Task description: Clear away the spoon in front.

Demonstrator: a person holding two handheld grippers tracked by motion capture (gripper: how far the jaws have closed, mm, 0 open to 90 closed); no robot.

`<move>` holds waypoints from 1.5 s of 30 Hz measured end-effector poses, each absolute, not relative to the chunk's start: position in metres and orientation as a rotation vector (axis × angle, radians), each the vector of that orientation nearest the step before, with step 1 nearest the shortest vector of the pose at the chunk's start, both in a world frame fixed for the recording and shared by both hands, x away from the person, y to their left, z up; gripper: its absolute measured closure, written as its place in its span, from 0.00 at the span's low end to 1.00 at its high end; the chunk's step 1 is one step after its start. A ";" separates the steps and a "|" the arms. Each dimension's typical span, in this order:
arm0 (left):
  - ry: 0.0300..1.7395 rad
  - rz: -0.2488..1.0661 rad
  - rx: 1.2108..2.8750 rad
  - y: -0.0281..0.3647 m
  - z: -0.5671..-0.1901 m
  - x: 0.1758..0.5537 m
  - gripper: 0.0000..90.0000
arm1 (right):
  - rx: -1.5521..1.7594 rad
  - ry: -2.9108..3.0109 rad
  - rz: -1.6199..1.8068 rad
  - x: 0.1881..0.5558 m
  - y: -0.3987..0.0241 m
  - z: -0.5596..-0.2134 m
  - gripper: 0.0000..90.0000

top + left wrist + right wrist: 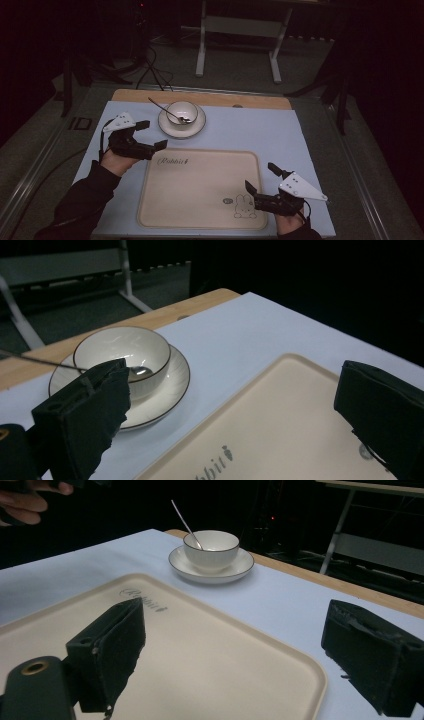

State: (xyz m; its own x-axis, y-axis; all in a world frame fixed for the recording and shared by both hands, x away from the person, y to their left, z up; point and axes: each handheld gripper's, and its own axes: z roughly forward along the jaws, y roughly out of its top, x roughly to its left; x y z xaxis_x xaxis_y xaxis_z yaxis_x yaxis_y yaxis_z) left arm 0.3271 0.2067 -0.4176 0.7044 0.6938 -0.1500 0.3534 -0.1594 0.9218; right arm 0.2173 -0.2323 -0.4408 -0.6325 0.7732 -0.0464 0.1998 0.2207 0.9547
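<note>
While the person's left hand is holding the left gripper (pixel 154 134) at the left of the worktop (pixel 260 125), its fingers (pixel 85 415) are standing wide apart with nothing between them. They are pointing toward the bowl (pixel 182 112), which is sitting on a saucer (pixel 181 129) just beyond and to the right of them, near but not touching. A spoon (pixel 162 109) is resting inside the bowl, its handle leaning out to the left over the rim. Nearer the person, a cream tray (pixel 200 195) with a rabbit drawing (pixel 242 206) is lying in the middle of the worktop. At the right, the right gripper (pixel 259 177) is hovering at the tray's near right corner, fingers (pixel 112 645) also spread and holding nothing, well apart from the bowl.

The left gripper view is showing the spoon's head lying in the bottom of the bowl (pixel 122 357), close behind the left finger. The right gripper view is showing the bowl (pixel 210 548) from the side, far across the tray (pixel 225 655), with the spoon's handle (pixel 186 524) sticking up.
</note>
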 end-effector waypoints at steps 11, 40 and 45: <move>0.946 0.373 1.699 0.218 -0.433 0.354 0.03 | 0.889 1.976 1.421 0.217 -0.231 -0.441 0.12; 1.210 0.289 1.515 0.235 -0.467 0.416 0.14 | 0.857 1.989 1.426 0.214 -0.228 -0.441 0.12; 1.228 0.274 1.492 0.240 -0.472 0.425 0.16 | 0.858 1.995 1.425 0.214 -0.228 -0.441 0.12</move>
